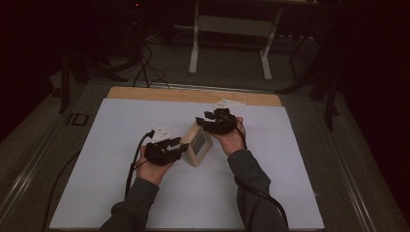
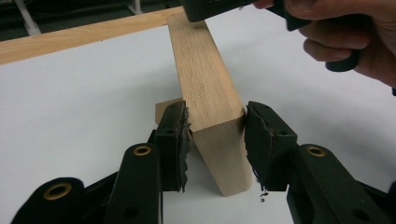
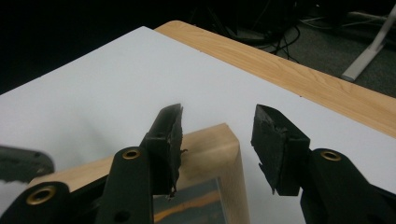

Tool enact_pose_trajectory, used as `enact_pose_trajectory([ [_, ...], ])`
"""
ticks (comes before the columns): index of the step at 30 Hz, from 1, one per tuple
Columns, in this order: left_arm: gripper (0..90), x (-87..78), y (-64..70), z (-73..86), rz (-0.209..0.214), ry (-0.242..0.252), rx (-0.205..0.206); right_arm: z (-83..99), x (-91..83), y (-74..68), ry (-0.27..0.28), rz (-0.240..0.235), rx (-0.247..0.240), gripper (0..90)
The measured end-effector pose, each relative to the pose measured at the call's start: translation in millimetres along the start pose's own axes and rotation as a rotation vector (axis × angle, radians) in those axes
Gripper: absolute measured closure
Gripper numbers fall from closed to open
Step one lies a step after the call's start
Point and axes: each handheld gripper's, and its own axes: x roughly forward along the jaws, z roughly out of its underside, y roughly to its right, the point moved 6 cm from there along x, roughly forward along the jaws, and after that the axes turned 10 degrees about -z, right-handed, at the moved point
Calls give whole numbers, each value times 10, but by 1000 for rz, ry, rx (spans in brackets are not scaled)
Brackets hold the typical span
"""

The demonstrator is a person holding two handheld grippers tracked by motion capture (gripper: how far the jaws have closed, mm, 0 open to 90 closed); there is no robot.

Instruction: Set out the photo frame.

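The left hand-held gripper (image 2: 212, 140) is closed on the near end of a wooden frame (image 1: 197, 143), its jaws pressed against both sides of the pale wood. The right hand-held gripper (image 3: 217, 144) is held open over the frame's far corner, jaws apart and touching nothing. The frame is seen mid-bench on the white sheet (image 1: 121, 145), tilted up, light-grained, with a dark glazed panel. The step in hand appears to be a two-handed lift; closing the right jaws squarely on the corner is judged necessary next
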Motion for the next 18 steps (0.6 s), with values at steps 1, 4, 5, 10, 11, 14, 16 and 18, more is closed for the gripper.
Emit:
enact_pose_trajectory([
  [1,603,0,0,0,0,0,1,-8,38,23,0,11,14,530],
  [4,603,0,0,0,0,0,1,-15,60,34,0,13,23,535],
  [5,603,0,0,0,0,0,0,-18,74,37,-4,13,29,536],
  [10,602,1,-2,0,2,0,3,-19,176,74,-42,38,49,541],
  [11,603,1,-2,0,2,0,3,-19,176,74,-42,38,49,541],
  [14,603,0,-7,1,6,0,8,-28,201,62,-57,43,44,573],
  [16,604,-1,-9,1,1,1,13,-36,202,51,-68,46,31,590],
  [18,607,-3,-9,3,0,0,15,-38,199,48,-73,49,27,597],
])
